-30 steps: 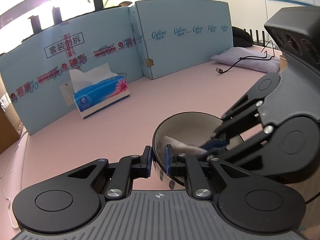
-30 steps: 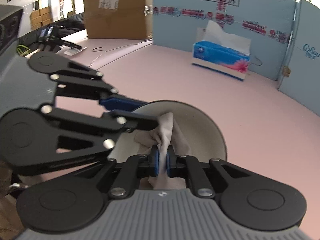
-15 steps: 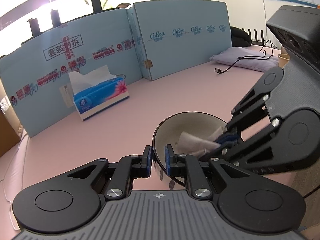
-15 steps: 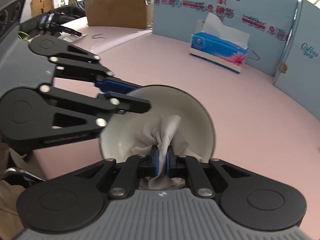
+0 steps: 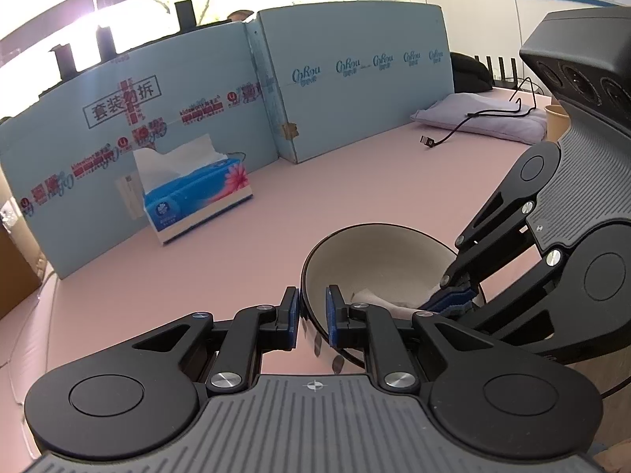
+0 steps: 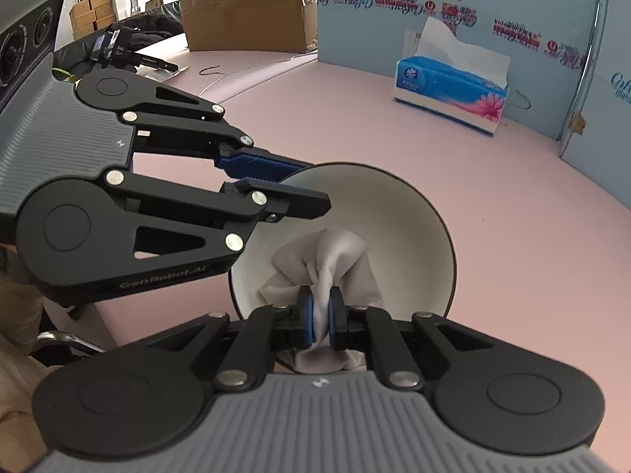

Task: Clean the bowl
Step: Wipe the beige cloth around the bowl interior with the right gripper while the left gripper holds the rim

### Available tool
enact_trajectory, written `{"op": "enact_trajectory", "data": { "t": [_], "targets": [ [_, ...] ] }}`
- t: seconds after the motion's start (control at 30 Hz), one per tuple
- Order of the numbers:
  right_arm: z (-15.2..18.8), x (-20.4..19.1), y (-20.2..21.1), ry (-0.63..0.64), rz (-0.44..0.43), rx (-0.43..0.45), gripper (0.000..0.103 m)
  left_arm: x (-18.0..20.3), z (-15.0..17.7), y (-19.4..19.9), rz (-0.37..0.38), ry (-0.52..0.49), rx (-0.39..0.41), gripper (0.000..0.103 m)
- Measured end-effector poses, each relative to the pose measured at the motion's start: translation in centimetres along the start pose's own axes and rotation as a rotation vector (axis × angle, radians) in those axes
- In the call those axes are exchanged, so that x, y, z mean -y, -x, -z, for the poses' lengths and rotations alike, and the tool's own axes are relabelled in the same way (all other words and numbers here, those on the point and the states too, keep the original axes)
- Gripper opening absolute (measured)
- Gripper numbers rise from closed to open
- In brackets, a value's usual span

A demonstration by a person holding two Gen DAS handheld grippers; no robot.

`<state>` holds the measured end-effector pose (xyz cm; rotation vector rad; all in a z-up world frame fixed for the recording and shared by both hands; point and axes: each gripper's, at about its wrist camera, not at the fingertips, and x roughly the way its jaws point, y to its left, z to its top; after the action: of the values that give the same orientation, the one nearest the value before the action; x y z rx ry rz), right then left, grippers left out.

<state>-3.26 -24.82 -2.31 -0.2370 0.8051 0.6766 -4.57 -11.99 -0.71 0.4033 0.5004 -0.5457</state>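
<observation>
Each wrist camera looks forward along its jaws, close above the bowl (image 5: 378, 260), from opposite sides; both views share the tissue box (image 6: 449, 92).

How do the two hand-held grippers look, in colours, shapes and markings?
Both look alike. The left gripper has a grey ribbed body, black linkage arms on round black discs with silver screws, and short fingers with blue pads. Seen from the right wrist view, its side bears pale "GenRobot.AI" lettering, and a dark grey housing with round lenses sits behind it. The right gripper shows the same grey ribs and blue pads.
</observation>
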Motion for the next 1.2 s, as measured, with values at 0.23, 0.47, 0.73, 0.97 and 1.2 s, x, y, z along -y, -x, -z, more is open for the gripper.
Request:
{"op": "enact_trajectory", "data": {
  "t": [0.23,0.47,0.73,0.97,1.2],
  "targets": [
    [-0.4,0.7,0.1,0.028,0.018,-0.062,0.008,0.3,0.0,0.0,-0.007,-0.015,0.007,0.019],
    [-0.8,1.1,0.1,0.08,0.087,-0.063,0.007,0.4,0.0,0.2,-0.002,-0.022,0.011,0.019],
    [-1.1,1.2,0.5,0.109,0.191,0.033,0.007,0.3,-0.1,-0.3,-0.013,-0.003,-0.003,0.024],
    [0.4,2.1,0.8,0.011,0.179,0.091,0.007,1.2,0.3,0.1,-0.033,0.086,0.005,0.043],
    [1.2,1.3,1.1,-0.042,0.168,0.132,0.007,1.9,0.3,0.3,-0.098,0.064,-0.029,0.025]
  ]
}}
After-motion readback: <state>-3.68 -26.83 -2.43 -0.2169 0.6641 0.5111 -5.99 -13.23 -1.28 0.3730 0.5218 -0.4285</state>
